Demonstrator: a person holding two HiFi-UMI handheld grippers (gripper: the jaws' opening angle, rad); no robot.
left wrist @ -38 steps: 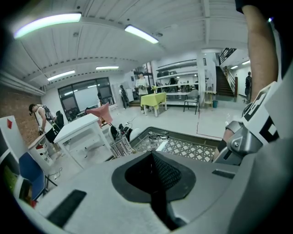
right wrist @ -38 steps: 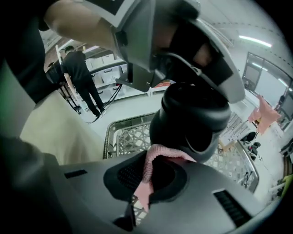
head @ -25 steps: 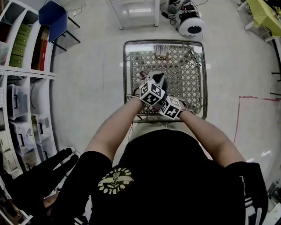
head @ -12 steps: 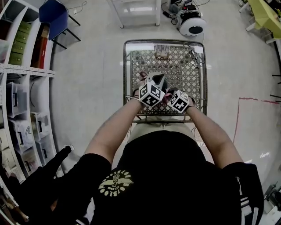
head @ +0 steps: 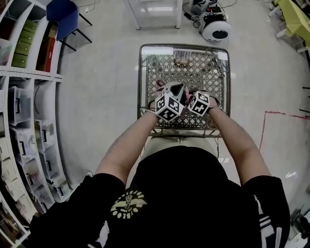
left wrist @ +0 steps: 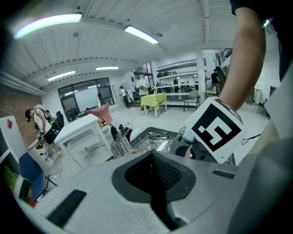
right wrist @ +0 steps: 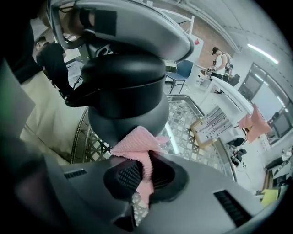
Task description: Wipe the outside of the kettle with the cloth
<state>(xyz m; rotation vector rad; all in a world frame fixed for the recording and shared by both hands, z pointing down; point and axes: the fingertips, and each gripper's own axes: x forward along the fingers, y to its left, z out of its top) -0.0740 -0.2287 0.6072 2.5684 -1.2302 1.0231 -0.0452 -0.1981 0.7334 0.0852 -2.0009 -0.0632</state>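
A dark grey kettle (head: pixel 175 90) stands on a metal lattice table (head: pixel 143 72). The right gripper view shows the kettle's round body (right wrist: pixel 123 107) and black lid close up. My right gripper (right wrist: pixel 142 171) is shut on a pink cloth (right wrist: pixel 137 146), whose free fold lies against the kettle's lower side. In the head view the right gripper (head: pixel 196 99) sits just right of the kettle. My left gripper (head: pixel 170 99) is over the kettle's top, jaws together (left wrist: pixel 153 157). That view does not show the kettle, so a grip on it cannot be told.
Shelving (head: pixel 24 97) lines the left wall. A blue chair (head: pixel 60 17), a white table (head: pixel 155 9) and a round white device (head: pixel 214 29) stand beyond the lattice table. A small framed item (head: pixel 179 57) lies at the lattice table's far side. Red tape (head: pixel 286 114) marks the floor on the right.
My right gripper has carried the pink cloth from the table's near edge, away from me and to the right, to the kettle's right side. The left gripper and kettle stayed put.
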